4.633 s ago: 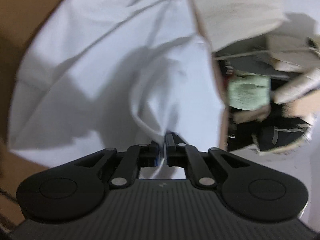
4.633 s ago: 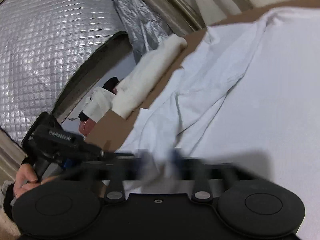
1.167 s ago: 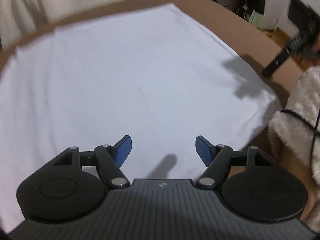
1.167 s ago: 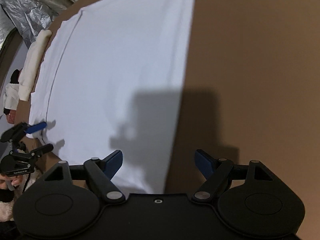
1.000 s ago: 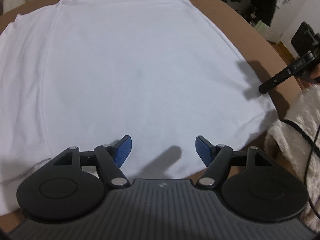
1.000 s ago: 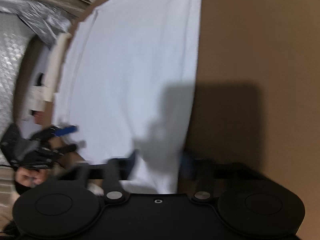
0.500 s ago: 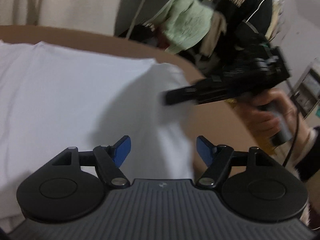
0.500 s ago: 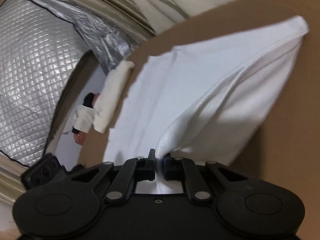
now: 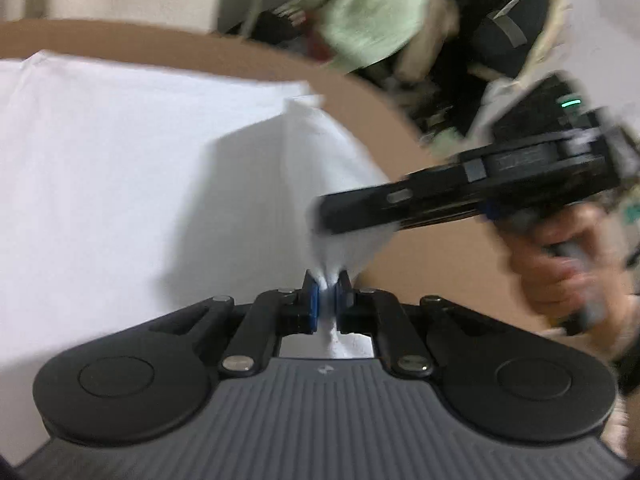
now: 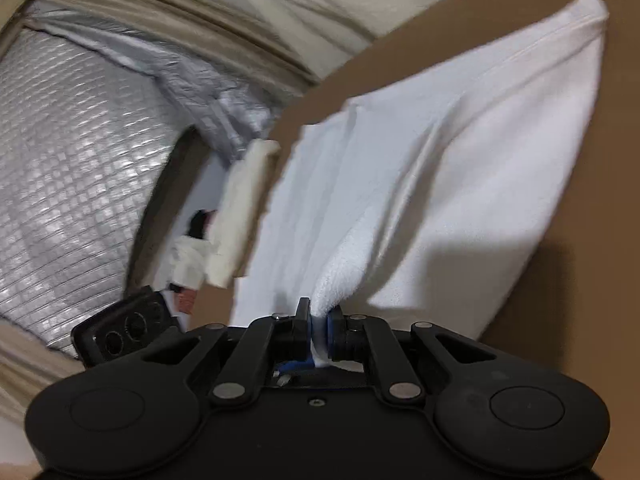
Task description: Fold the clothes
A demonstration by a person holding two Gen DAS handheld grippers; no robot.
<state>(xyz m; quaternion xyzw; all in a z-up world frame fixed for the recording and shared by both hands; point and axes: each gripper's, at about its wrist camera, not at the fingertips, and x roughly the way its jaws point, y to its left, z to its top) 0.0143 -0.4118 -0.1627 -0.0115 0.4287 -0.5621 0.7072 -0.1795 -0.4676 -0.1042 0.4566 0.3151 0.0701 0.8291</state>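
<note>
In the left wrist view, the white garment (image 9: 120,160) lay spread flat over the left part of the brown surface (image 9: 360,92), smooth and nearly free of creases, with 1 edge pulled up off the surface into a peaked fold that cast a grey shadow beside it. The left claw (image 9: 327,288) was clamped on that raised edge, a pinch of white cloth squeezed between its 2 blue pads (image 9: 313,300). To the right, the right claw (image 9: 320,216) reached in sideways, blurred, and met the same lifted fold just above the left one, the person's hand (image 9: 552,264) wrapped around its handle. Behind the surface sat a heap of clothes, a pale green piece (image 9: 372,12) among them. In the right wrist view, quilted silver sheeting (image 10: 68,168) filled the left side, then a cream folded cloth (image 10: 244,208) lay at the surface's edge. Further right, the garment (image 10: 480,168) rose in soft ridges and long folds toward the right claw (image 10: 318,332), which gripped a bunched white corner, while the far corner rested on the brown surface (image 10: 600,240).
</note>
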